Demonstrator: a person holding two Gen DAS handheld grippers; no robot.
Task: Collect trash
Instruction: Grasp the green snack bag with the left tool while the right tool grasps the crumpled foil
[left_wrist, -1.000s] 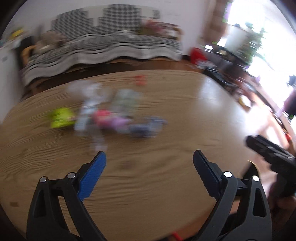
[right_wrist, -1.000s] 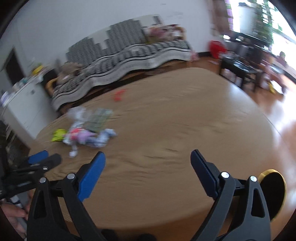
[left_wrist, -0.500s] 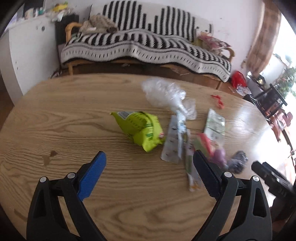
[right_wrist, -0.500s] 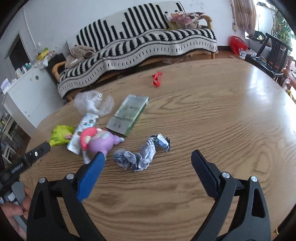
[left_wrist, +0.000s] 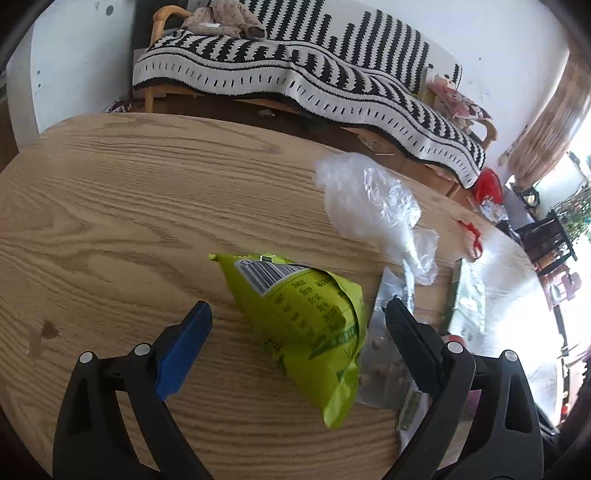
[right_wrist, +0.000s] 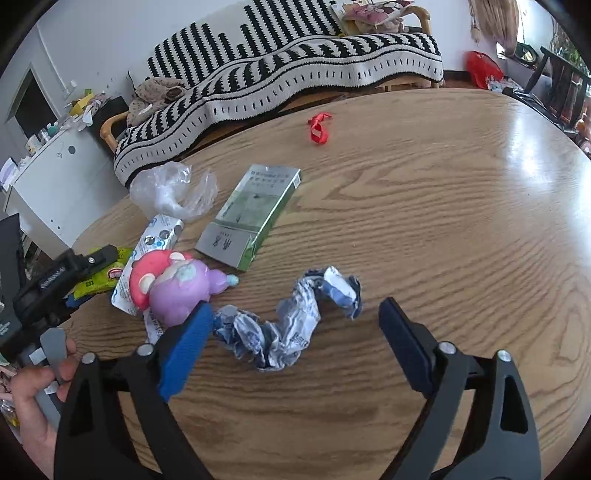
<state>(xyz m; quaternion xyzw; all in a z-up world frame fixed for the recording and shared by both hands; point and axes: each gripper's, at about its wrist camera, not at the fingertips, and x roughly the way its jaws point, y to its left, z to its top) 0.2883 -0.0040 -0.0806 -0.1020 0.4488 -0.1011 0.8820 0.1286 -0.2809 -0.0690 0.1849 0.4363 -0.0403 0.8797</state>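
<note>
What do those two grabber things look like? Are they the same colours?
Yes, they match. The left gripper and the right gripper each have two black plastic arms shaped like a clamp, with triangle cut-outs and small silver rivets. Each has flat blue pads, the left one bright. Seen from the right camera, a bare hand squeezes a grey handle. No cables or sleeves show.

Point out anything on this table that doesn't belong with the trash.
The pink and purple plastic toy figure lies on its side among the wrappers, beside the crumpled blue-and-white paper wrapper. It looks intact, not litter. The red ribbon loop sits alone, apart from the pile.
</note>
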